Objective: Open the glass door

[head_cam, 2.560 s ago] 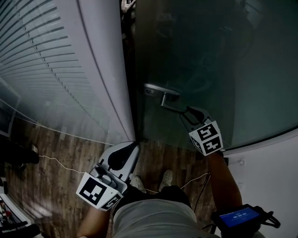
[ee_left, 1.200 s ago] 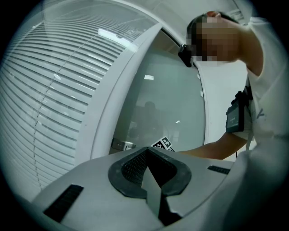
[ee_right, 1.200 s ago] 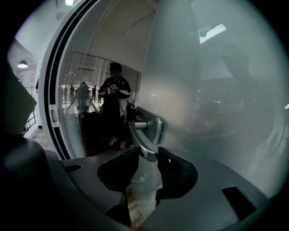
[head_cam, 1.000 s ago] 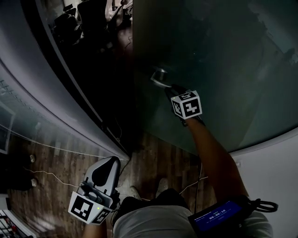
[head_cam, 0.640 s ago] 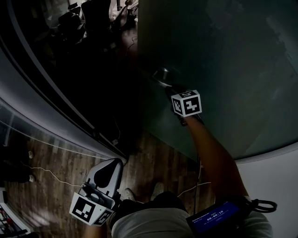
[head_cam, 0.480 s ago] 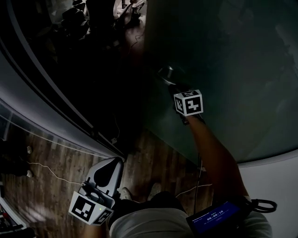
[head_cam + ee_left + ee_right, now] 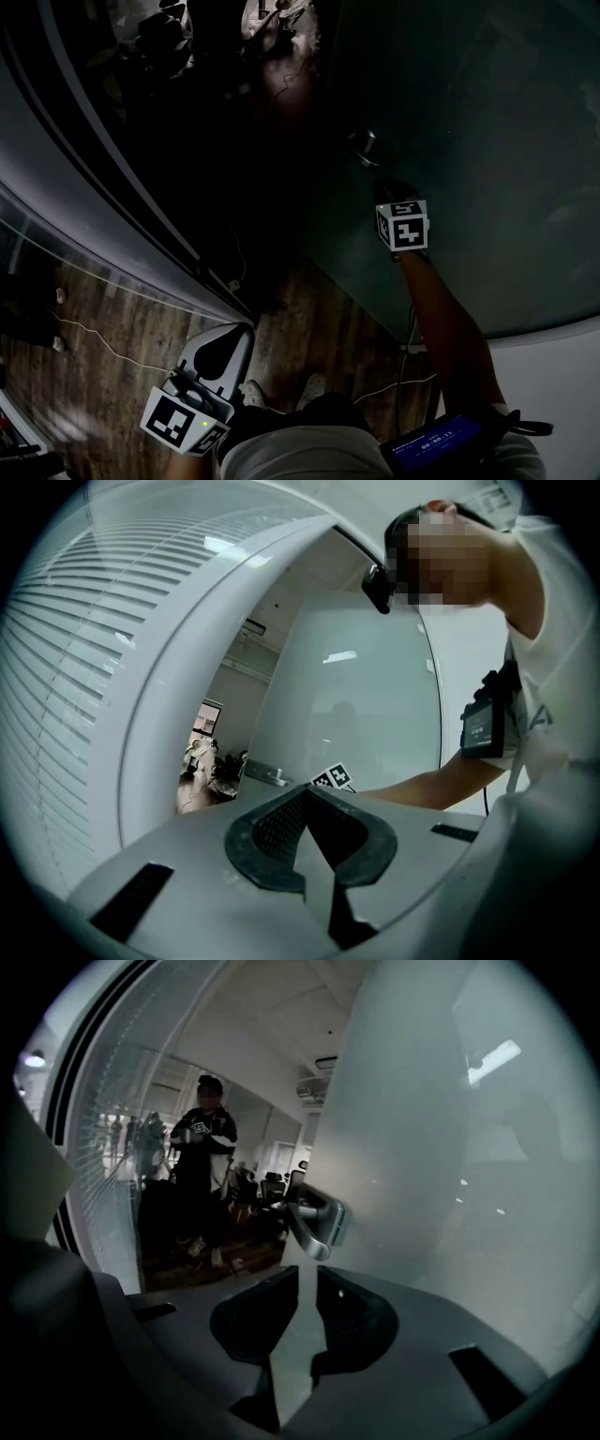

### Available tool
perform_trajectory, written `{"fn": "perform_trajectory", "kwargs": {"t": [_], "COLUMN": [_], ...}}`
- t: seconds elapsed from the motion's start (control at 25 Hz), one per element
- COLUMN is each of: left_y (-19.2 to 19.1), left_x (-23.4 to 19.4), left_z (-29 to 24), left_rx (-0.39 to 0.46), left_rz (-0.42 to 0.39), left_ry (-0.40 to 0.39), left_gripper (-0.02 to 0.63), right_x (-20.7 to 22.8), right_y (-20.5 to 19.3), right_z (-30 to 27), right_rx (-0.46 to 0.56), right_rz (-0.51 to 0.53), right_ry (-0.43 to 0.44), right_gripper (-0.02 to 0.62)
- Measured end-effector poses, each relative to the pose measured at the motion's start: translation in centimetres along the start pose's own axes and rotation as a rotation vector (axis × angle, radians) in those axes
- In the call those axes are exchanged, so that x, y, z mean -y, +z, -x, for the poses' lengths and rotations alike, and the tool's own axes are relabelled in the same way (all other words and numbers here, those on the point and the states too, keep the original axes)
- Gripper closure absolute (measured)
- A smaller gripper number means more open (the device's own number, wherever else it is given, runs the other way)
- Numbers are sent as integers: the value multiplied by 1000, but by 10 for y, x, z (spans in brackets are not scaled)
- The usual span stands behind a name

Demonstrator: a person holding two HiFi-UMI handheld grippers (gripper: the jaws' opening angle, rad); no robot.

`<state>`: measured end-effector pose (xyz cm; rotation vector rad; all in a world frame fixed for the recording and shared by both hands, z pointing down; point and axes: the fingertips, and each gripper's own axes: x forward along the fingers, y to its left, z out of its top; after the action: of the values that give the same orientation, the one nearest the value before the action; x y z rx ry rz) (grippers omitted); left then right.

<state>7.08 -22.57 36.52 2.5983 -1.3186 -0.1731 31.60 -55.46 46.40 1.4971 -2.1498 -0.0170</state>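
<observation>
The glass door (image 7: 469, 141) stands swung open, with its metal lever handle (image 7: 361, 145) near the free edge. My right gripper (image 7: 384, 186) is just below and in front of the handle, its marker cube facing up. In the right gripper view the handle (image 7: 314, 1227) hangs just beyond the tips of the right gripper (image 7: 307, 1279). Its jaws have just been closing; a narrow gap remains with nothing in it. My left gripper (image 7: 230, 333) hangs low by my left side, shut and empty, and points at the doorway (image 7: 305, 794).
A pale curved door frame (image 7: 103, 178) and a glass wall with blinds (image 7: 66, 667) stand at the left. Beyond the doorway stands a person (image 7: 206, 1176) among dark office chairs. A thin cable (image 7: 94, 342) lies on the wooden floor.
The door has swung further open, so its edge and handle have shifted right in the head view. The right gripper has moved right with it. The left gripper has hardly shifted.
</observation>
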Motion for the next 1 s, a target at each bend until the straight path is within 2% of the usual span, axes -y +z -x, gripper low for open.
{"fn": "perform_trajectory", "kwargs": {"t": [0.04, 0.12, 0.28, 0.52, 0.8, 1.0], "left_y": [1, 3, 7, 17, 26, 30], "left_x": [-1, -4, -8, -7, 7, 15], "left_z": [1, 2, 5, 21, 61, 72], "left_rx": [-2, 0, 14, 31, 26, 14], "left_rz": [-1, -4, -19, -49, -58, -67], "left_ry": [-4, -12, -30, -97, -209, -248], "left_gripper": [606, 606, 606, 606, 606, 606], "right_x": [-3, -10, -26, -59, -111, -145], "right_y": [5, 19, 42, 64, 63, 63], "right_z": [9, 29, 80, 179, 311, 369], "right_rx": [25, 92, 228, 366, 448, 474], "right_rz": [21, 29, -36, -126, -181, -174], "right_ry": [2, 7, 23, 28, -39, -54], "right_gripper": [553, 590, 594, 594, 594, 594]}}
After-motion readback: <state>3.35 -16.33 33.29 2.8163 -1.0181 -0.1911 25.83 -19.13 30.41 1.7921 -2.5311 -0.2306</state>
